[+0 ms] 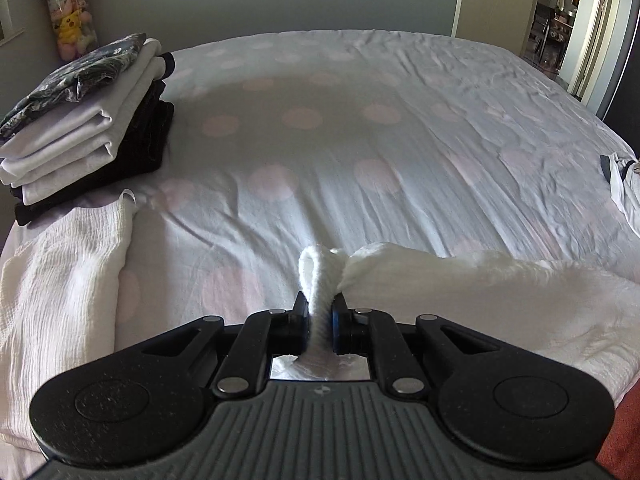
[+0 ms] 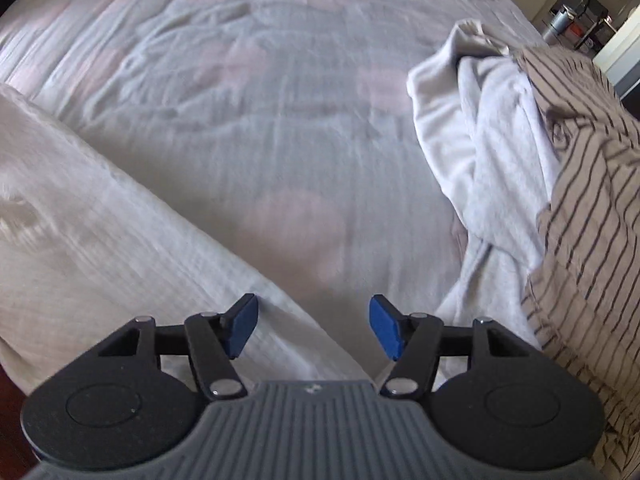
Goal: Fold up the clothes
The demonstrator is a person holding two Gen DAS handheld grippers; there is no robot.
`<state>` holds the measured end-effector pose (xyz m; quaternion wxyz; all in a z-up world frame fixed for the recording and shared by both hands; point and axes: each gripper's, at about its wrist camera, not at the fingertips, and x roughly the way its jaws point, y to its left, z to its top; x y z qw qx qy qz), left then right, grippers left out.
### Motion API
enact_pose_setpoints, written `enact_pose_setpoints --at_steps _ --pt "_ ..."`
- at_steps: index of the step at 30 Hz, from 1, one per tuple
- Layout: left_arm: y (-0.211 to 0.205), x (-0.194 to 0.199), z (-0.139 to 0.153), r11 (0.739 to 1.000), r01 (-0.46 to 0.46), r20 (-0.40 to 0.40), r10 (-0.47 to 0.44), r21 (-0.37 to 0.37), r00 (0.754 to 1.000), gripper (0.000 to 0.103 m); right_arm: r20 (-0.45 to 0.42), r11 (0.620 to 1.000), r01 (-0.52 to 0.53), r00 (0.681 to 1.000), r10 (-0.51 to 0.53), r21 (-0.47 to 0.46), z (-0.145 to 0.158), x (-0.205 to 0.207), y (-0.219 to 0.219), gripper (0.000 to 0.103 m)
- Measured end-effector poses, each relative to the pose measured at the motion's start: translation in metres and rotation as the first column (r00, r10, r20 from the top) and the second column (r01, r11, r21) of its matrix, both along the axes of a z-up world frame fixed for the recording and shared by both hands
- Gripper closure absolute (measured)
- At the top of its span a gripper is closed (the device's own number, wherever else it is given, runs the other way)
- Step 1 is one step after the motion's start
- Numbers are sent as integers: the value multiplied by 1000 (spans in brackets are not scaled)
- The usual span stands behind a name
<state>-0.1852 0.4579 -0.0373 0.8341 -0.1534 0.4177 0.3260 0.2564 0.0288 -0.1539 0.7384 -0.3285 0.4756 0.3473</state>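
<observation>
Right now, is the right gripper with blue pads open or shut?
Open. The right gripper has its blue pads standing wide apart, with nothing between them; only the spotted bedsheet lies below.

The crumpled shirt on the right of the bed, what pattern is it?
The shirt is beige-brown with thin dark stripes, best seen in the right wrist view.

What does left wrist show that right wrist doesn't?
Left wrist only: the left gripper shut on a bunched edge of the white textured cloth, a folded stack of dark and pale clothes at the far left of the bed, and plush toys in the corner.

Right wrist only: the right gripper, open with nothing between its jaws, a crumpled pale grey garment and a striped garment.

Both: the spotted bedsheet and the white textured cloth.
</observation>
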Motion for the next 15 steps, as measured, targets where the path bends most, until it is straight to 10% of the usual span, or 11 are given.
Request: enact_pose_setpoints --at_steps 2,5,15 --pt "-1 -1 5 1000 -1 1 1 17 1000 91 -53 998 43 998 -41 38 -5 5 -11 51" --pt "-2 -3 11 999 -7 -5 8 48 1000 92 -114 989 105 989 -93 105 1 7 -19 94" --pt "21 -17 27 986 -104 -2 105 132 995 92 144 977 18 988 -49 213 90 8 39 99"
